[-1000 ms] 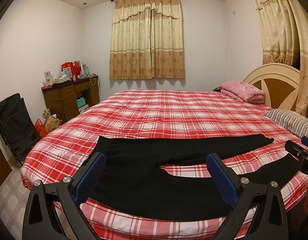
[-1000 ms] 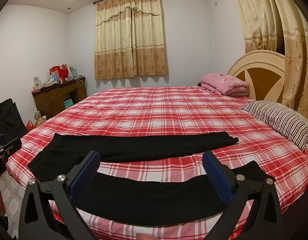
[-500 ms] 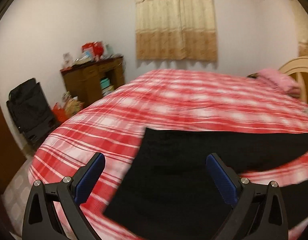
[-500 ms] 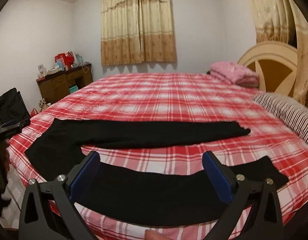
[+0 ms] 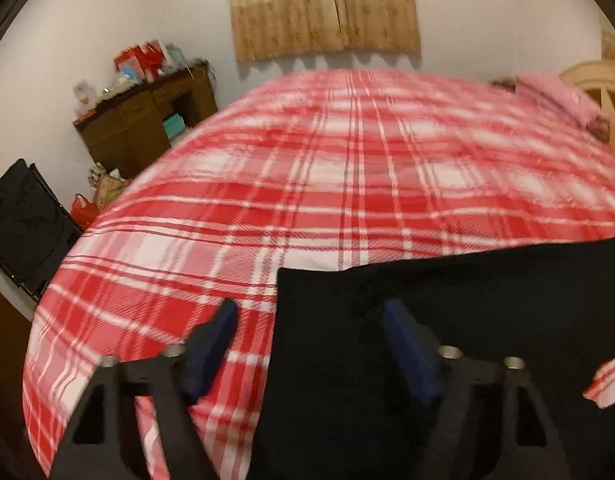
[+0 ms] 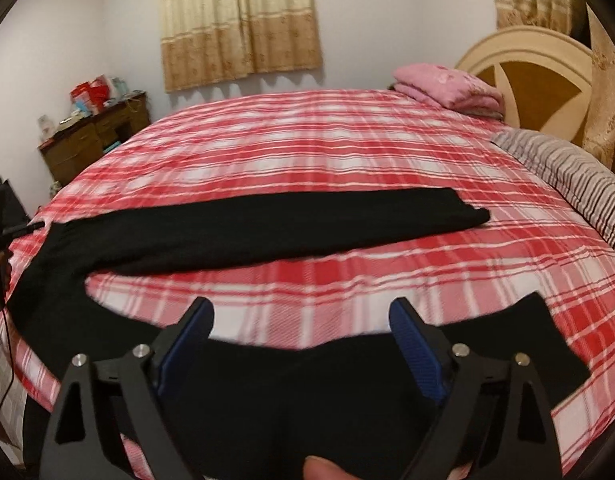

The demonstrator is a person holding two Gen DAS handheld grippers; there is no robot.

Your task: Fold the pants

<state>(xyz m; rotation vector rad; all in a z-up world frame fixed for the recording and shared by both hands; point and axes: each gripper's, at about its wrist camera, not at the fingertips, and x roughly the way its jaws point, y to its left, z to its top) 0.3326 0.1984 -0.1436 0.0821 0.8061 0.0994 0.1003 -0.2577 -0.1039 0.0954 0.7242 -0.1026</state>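
The left claw [image 5: 307,344] hangs low over the waist end of the black pants [image 5: 447,312], its blue pads spread wide with nothing between them — the left pad sits over the plaid bedspread [image 5: 327,184], the right pad over the dark fabric, and the waistband's corner lies between the two. Whether either pad touches the cloth cannot be told; the view is blurred.

The right claw [image 6: 303,326] is likewise wide open and holds nothing. It hovers above the near trouser leg, which runs across the front edge of the bed and ends at a cuff to the right. The far leg [image 6: 267,228] lies flat and stretched out across the bed, a strip of bedspread showing between the two legs, so the pants lie spread out in a narrow V joined at the left. A fingertip [image 6: 327,468] shows at the bottom edge of the right view.

At the head of the bed — a folded pink blanket [image 6: 447,84], a striped pillow [image 6: 567,172] and a rounded headboard [image 6: 523,64]. A wooden dresser [image 5: 147,120] stands against the wall beyond the foot.
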